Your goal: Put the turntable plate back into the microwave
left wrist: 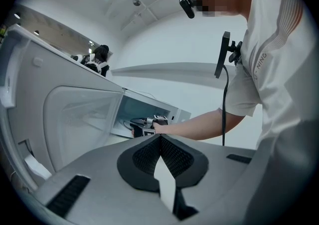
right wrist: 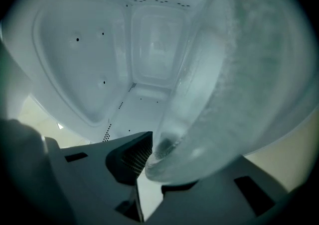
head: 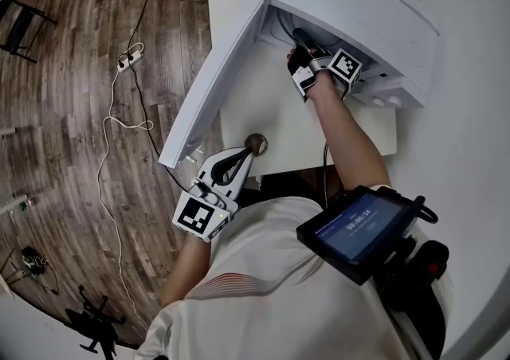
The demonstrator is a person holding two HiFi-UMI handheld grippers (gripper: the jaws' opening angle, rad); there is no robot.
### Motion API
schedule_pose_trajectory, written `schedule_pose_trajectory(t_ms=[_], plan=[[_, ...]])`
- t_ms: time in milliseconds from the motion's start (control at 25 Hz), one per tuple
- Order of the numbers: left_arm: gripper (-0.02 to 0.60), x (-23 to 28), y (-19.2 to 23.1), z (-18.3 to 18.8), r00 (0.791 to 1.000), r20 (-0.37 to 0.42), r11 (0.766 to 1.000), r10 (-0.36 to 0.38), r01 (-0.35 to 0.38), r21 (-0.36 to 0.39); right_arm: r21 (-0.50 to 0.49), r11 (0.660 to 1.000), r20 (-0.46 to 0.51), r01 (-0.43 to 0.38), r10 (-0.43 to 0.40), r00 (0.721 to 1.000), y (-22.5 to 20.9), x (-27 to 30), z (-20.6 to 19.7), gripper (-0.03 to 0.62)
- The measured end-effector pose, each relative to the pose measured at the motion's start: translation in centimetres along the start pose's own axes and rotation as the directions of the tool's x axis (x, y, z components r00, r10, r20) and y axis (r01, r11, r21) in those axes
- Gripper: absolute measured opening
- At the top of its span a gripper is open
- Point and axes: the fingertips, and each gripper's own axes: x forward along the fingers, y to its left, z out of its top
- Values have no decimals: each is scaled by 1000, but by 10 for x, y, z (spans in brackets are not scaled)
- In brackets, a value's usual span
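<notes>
The task is about in its middle. The microwave (head: pixel 351 8) stands on the white desk (head: pixel 263 127), and its door (head: pixel 215 88) is swung wide open to the left, so the way into the cavity is free.

The right hand-held gripper (head: pixel 307 60) is inside the opening, with the forearm reaching in after it. In the right gripper view its jaws are clenched on the rim of the glass turntable plate (right wrist: pixel 239 94). The plate is carried by the gripper and is inside the cavity, but it is not lying down: it stands tilted, nearly on its edge, and fills the right part of that view. The white cavity floor (right wrist: pixel 134 114) shows bare beneath and beside it. I cannot tell if a roller ring or a hub is there to receive the plate.

The left hand-held gripper (head: pixel 239 161) is outside, near the lower corner of the open door and in front of the desk. Its jaws are pressed together with nothing between them, so it takes no part in the carrying.

What is done, in my judgement: the door is open, the plate is grasped and brought inside. What is left: to turn the plate flat, lower it onto the middle of the floor so that it sits level, release it, and take the gripper out. The plate is glass and the cavity is narrow, so it could knock a wall.
</notes>
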Motion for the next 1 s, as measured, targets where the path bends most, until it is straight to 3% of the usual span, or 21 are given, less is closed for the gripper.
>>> schedule_pose_trajectory(t_ms=[600,840,1000], plan=[[9,-4,0,0,1000,1,1000,-23,23,-16,86,991,33,98,-101,994,5,5,9,68],[9,-5,-1,1,999,5,999,-45,45,-25,209,973,54,96,-109,993,-9,-6,12,174],[9,-5,0,1,999,5,998,-53,53,-36,249,966,38,75,-87,995,-5,-9,8,196]])
